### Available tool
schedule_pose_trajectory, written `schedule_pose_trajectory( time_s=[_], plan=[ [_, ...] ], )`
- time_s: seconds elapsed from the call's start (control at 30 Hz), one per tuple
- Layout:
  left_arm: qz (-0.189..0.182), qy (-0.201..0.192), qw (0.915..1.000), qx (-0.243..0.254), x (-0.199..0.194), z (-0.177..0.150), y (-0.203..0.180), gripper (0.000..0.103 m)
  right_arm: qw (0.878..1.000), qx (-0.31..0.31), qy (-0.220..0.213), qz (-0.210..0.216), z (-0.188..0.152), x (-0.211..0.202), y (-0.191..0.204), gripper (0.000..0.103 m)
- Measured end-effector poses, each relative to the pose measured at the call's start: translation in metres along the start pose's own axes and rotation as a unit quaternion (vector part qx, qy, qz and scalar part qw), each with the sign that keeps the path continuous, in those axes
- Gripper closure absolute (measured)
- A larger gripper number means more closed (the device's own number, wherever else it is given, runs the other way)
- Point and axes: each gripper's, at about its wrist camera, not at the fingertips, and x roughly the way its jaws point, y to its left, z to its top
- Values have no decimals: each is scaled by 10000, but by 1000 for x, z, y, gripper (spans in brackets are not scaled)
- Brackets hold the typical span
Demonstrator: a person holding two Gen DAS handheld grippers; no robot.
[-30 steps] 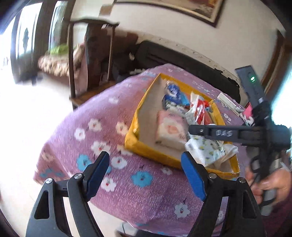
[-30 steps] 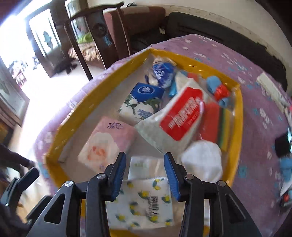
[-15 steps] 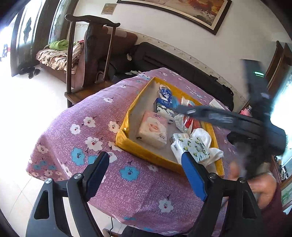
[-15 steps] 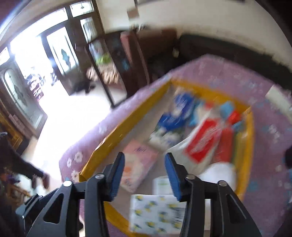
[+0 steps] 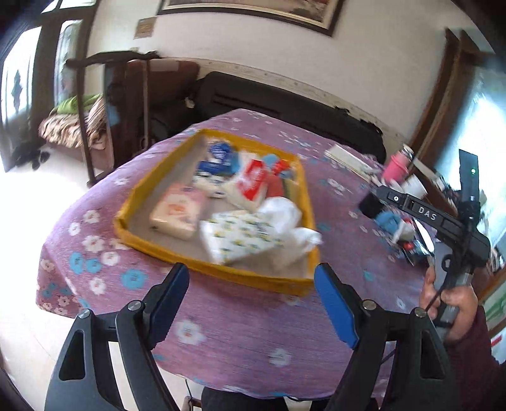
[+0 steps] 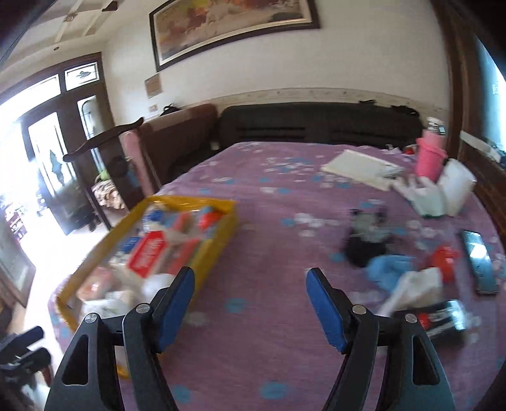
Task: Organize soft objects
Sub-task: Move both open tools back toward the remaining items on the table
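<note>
A living room in a home. A large framed painting (image 6: 234, 30) hangs on a white wall above a dark sofa (image 6: 319, 126); a carved wooden chair (image 5: 126, 104) stands beside it, and glazed wooden doors (image 6: 60, 151) let in daylight. The tabletop (image 6: 278, 221) wears a purple floral cloth and carries household clutter, including a pink cup (image 6: 430, 156) and a phone (image 6: 479, 260).

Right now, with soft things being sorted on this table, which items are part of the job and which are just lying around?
Part of the job:
yellow tray
lemon-print tissue pack
pink tissue pack
blue cloth

Just lying around:
pink cup
phone
white booklet
</note>
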Motion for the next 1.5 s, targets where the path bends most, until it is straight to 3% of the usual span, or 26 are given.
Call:
schedule_pose_trajectory(
  time_s=[0.17,0.33,0.47,0.67,0.9,1.07,1.13,1.17,1.3,1.4,1.47,1.5],
  plan=[
    [19,248,9988,419,11,-5,-64,22,9960,-365,-608,-543,-11,-29,-41,20],
    [-12,378,9950,922,17,-15,-138,22,9756,-473,-1626,-1394,-38,-60,-73,12],
    [-87,471,9953,845,21,-17,-171,22,9778,-159,-1734,-1164,-38,-73,-85,10],
    [-149,351,9970,678,2,-9,-180,22,9759,-206,-1553,-1520,-39,-67,-89,9],
    [-438,299,9954,798,-8,-9,-148,22,9583,18,-1849,-2179,-41,-77,-99,9],
    [-853,412,9906,986,-3,-7,-115,21,9503,436,-1585,-2644,-56,-121,-121,9],
    [-1266,452,9857,1017,5,1,-109,15,9428,484,-1380,-2997,-66,-147,-128,9],
    [-1480,490,9824,1031,11,4,-109,11,9353,518,-1283,-3256,-73,-162,-130,9],
    [-2255,1002,9608,1264,60,9,-130,10,9012,751,-750,-4203,-109,-223,-130,8],
    [-2411,1473,9485,1433,99,8,-143,10,8714,768,-451,-4824,-132,-243,-123,6],
    [-2316,1688,9458,1526,121,8,-145,10,8703,920,-258,-4832,-136,-240,-121,6],
    [-2205,1736,9466,1591,129,8,-145,10,8785,1057,-171,-4655,-133,-235,-121,6]
  ],
)
